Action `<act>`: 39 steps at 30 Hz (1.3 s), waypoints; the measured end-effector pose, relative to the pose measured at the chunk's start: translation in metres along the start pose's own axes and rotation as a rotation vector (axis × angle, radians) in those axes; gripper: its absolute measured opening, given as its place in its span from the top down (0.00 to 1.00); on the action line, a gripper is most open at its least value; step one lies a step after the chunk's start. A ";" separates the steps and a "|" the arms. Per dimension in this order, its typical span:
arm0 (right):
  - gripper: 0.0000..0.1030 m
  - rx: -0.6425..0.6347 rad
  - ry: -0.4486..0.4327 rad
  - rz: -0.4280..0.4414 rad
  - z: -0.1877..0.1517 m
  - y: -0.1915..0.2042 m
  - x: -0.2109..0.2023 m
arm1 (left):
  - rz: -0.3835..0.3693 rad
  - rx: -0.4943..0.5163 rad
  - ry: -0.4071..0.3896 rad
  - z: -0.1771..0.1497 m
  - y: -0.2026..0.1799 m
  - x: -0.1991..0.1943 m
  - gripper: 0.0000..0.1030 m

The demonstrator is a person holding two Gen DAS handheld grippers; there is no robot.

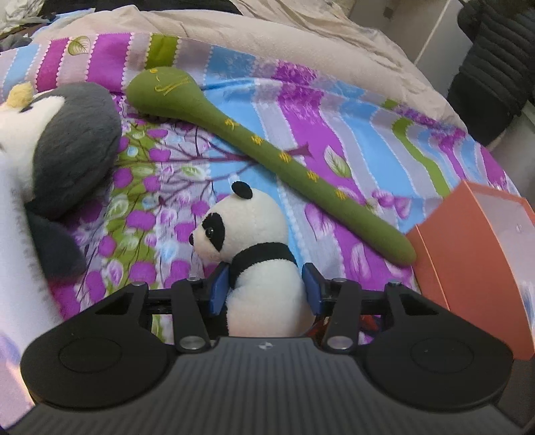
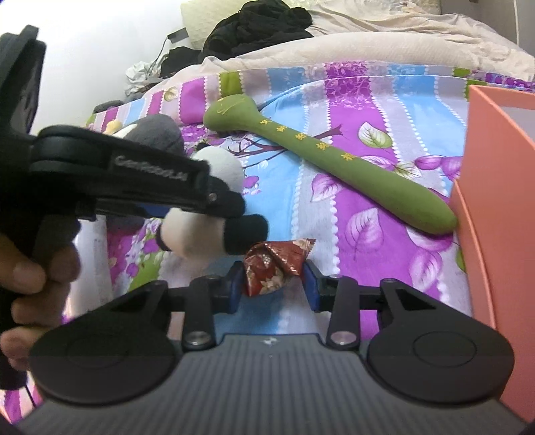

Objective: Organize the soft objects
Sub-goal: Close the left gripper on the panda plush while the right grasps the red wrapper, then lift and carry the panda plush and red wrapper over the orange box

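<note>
A black-and-white panda plush (image 1: 254, 234) sits upright between the blue pads of my left gripper (image 1: 265, 287), which is shut on its body. In the right wrist view that same left gripper (image 2: 214, 214) carries the panda (image 2: 190, 234) just above the bedspread. My right gripper (image 2: 272, 287) has a small red patterned pouch (image 2: 271, 267) between its blue pads, and both pads touch it. A long green soft stick with a round head (image 1: 267, 147) (image 2: 321, 150) lies slantwise on the bedspread beyond both grippers.
A grey-and-white penguin plush (image 1: 67, 144) lies at the left. An orange box (image 1: 474, 267) (image 2: 501, 200) stands at the right, touching the green stick's end. A person's hand (image 2: 30, 274) holds the left gripper. A beige quilt (image 1: 301, 40) and dark clothes (image 2: 260, 23) lie farther back.
</note>
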State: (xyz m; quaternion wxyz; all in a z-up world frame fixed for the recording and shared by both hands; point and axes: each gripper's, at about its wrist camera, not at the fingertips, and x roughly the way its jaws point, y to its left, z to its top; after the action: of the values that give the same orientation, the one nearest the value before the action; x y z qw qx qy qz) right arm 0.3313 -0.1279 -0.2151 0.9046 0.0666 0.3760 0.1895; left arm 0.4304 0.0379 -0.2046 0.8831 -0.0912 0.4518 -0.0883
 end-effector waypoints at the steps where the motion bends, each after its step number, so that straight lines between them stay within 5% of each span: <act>1: 0.61 -0.001 0.002 -0.006 -0.002 0.001 -0.004 | -0.001 0.007 0.006 -0.003 -0.001 -0.005 0.49; 22: 0.61 -0.071 0.026 -0.071 -0.052 0.020 -0.102 | -0.041 0.038 0.011 -0.086 -0.023 -0.094 0.49; 39: 0.61 -0.048 0.061 -0.083 -0.093 0.024 -0.155 | 0.009 0.065 0.053 -0.166 -0.043 -0.136 0.49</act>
State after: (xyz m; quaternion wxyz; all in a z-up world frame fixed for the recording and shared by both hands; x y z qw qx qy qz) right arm 0.1588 -0.1691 -0.1739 0.9012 0.0233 0.4009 0.1627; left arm 0.2132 0.0150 -0.1832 0.8738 -0.0580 0.4721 -0.1015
